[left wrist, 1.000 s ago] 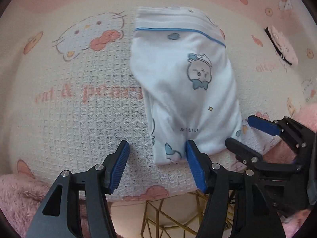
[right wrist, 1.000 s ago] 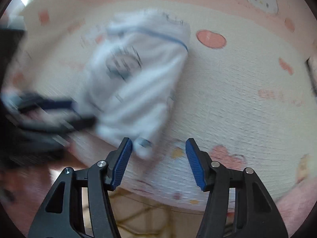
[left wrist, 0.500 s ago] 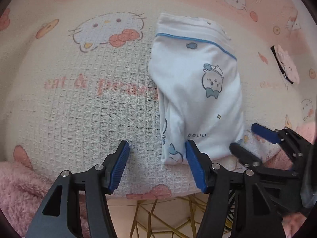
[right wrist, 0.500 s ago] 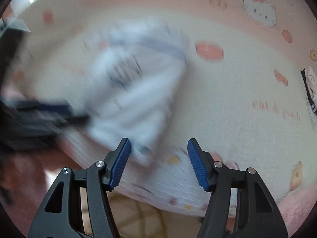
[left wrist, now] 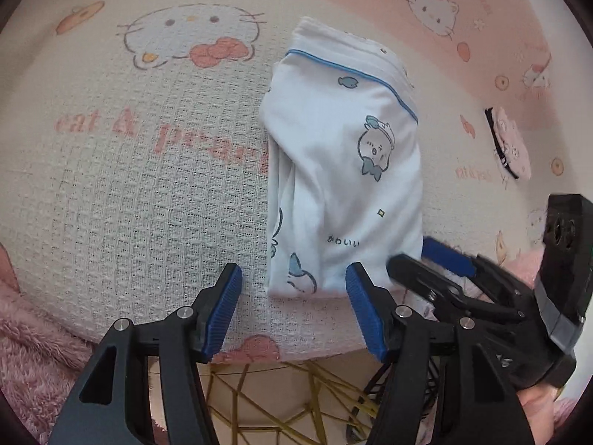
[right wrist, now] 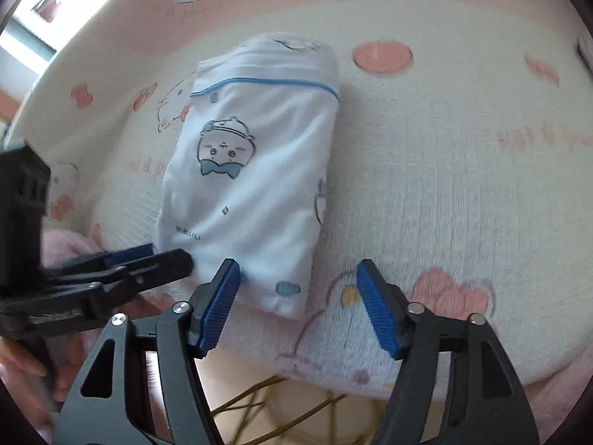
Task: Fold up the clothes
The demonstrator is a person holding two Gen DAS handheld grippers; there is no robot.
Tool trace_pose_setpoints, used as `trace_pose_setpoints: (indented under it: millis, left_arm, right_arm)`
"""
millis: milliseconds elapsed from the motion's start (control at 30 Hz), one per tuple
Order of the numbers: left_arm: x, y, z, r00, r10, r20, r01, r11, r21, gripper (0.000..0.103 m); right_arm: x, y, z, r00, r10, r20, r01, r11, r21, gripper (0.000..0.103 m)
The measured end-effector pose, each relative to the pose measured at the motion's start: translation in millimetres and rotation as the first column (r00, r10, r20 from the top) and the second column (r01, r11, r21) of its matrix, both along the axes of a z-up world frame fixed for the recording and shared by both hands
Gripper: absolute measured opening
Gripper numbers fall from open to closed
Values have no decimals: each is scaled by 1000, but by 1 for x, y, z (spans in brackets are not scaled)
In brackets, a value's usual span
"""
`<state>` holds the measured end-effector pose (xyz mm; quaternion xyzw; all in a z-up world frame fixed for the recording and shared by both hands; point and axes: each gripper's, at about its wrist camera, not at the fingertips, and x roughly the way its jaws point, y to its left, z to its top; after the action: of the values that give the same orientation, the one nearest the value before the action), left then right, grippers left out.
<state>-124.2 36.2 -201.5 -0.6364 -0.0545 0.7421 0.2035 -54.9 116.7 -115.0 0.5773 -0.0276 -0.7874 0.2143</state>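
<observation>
A folded white garment (left wrist: 344, 170) with blue piping and a cartoon print lies on the cream and pink cartoon cloth (left wrist: 129, 204). My left gripper (left wrist: 294, 307) is open low over its near left corner, right pad against the hem. In the right wrist view the garment (right wrist: 255, 170) has its near right corner between the pads of my right gripper (right wrist: 298, 306), whose jaws are closing without pressing it. Each gripper shows in the other's view: the right gripper (left wrist: 420, 259) at the near right corner, the left gripper (right wrist: 163, 256) at the near left.
The cloth's front edge runs just under both grippers, with a gold wire frame (left wrist: 296, 408) below it. Pink fluffy fabric (left wrist: 33, 352) lies at the near left. A small pink item with a black edge (left wrist: 507, 141) sits at the far right. A bright window (right wrist: 55, 3) is at the upper left.
The left gripper has sunk closer to the garment's near hem. The right gripper has slid in onto the near right corner, and its view has gone from blurred to sharp.
</observation>
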Motion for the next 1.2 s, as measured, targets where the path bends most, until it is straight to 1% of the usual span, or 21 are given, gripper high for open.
trace_pose_setpoints:
  millis: [33, 67, 100, 200, 367, 433, 500, 567, 633, 667, 700, 733, 767, 833, 867, 900, 933, 1000, 1033, 1100, 1200]
  left_arm:
    - [0, 15, -4, 1000, -8, -2, 8, 1000, -3, 54]
    - [0, 32, -8, 1000, -18, -3, 18, 1000, -5, 47]
    - [0, 49, -12, 1000, -28, -5, 28, 1000, -8, 33]
    - [-1, 100, -24, 998, -57, -10, 57, 998, -16, 30]
    - [2, 132, -27, 997, -79, 18, 79, 997, 17, 27]
    - [20, 118, -21, 996, -87, 36, 85, 996, 36, 27]
    - [-2, 82, -11, 991, -118, 59, 115, 992, 56, 25]
    - [9, 71, -5, 988, -140, 66, 137, 989, 56, 25]
    - [50, 0, 36, 987, -158, 33, 157, 987, 38, 25]
    - [54, 0, 42, 984, -175, 20, 174, 984, 36, 25]
    - [55, 6, 46, 981, -192, 8, 192, 981, 36, 25]
    - [56, 13, 49, 978, -209, -3, 209, 977, 36, 26]
    - [56, 15, 52, 975, -221, -14, 221, 975, 26, 26]
    - [63, -18, 73, 975, -216, -52, 216, 976, -5, 26]
    - [61, -25, 78, 977, -204, -65, 204, 979, -9, 27]
    - [56, -32, 81, 981, -180, -72, 180, 984, -1, 29]
    - [51, -40, 84, 985, -153, -76, 154, 988, 9, 34]
    - [42, -56, 90, 992, -95, -85, 98, 995, 29, 37]
    - [35, -62, 90, 994, -63, -84, 67, 997, 38, 38]
    - [21, -77, 90, 997, -4, -82, 8, 999, 49, 38]
    - [1, -81, 78, 996, 51, -78, -49, 998, 25, 38]
  right_arm:
    - [-1, -3, 0, 1000, 16, -8, -16, 1000, 6, 27]
    - [-2, -5, 0, 999, 32, -12, -32, 999, 7, 20]
    - [-4, -7, 0, 999, 48, -16, -48, 999, 8, 17]
    - [-2, -7, 2, 998, 59, -34, -58, 998, 31, 12]
    - [-6, 6, 7, 998, 46, -52, -42, 997, 68, 11]
    - [-13, 9, 18, 997, 32, -73, -26, 996, 81, 11]
    - [-22, 13, 26, 995, -2, -99, 10, 997, 82, 10]
    - [-26, 30, 36, 990, -42, -135, 56, 993, 102, 10]
    - [-30, 39, 39, 984, -73, -161, 97, 984, 150, 10]
    - [-32, 43, 40, 981, -87, -173, 118, 978, 174, 10]
    - [-34, 47, 40, 980, -110, -168, 139, 975, 173, 11]
    - [-36, 52, 39, 978, -135, -159, 161, 973, 166, 11]
    - [-36, 60, 39, 976, -168, -139, 187, 973, 133, 12]
    - [-34, 75, 37, 970, -230, -82, 235, 970, 61, 21]
    - [-33, 81, 35, 966, -254, -48, 256, 966, 26, 33]
    - [-35, 84, 33, 964, -267, -12, 267, 964, -5, 41]
    - [-38, 86, 30, 961, -275, 24, 276, 960, -35, 42]
    - [-35, 73, 23, 960, -266, 88, 272, 960, -65, 45]
    - [-34, 69, 22, 961, -255, 104, 263, 962, -73, 47]
    - [-27, 62, 19, 965, -231, 124, 241, 968, -74, 61]
    - [-28, 54, 5, 963, -224, 152, 234, 971, -54, 62]
